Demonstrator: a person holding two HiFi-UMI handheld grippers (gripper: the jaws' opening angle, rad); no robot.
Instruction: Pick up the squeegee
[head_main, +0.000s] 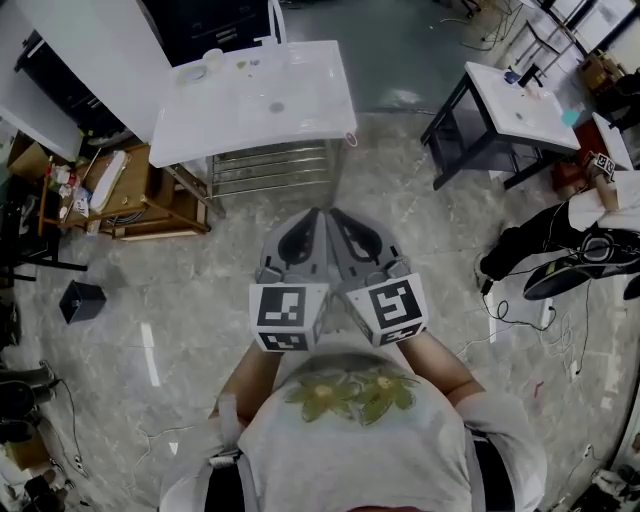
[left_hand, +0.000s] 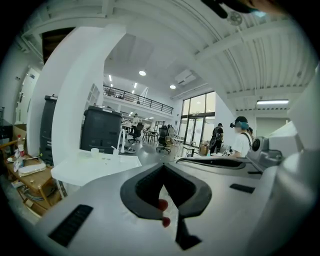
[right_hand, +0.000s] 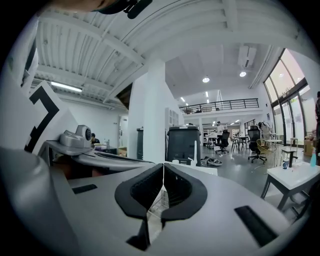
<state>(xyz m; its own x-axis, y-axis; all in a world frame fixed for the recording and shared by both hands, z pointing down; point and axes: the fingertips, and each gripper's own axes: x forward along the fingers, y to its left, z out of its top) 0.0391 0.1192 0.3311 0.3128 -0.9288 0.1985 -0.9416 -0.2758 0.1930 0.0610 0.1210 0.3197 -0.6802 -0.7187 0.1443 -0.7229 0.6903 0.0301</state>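
Table: we see the white table (head_main: 300, 110) ahead, well apart from both grippers.
Left gripper (left_hand: 163, 166): jaws pressed together with nothing between them, just beside the other gripper.
Right gripper (right_hand: 163, 166): jaws together, empty.
Squeegee: we cannot pick it out for sure; a slim white upright piece (left_hand: 121, 142) stands at the table's far edge.
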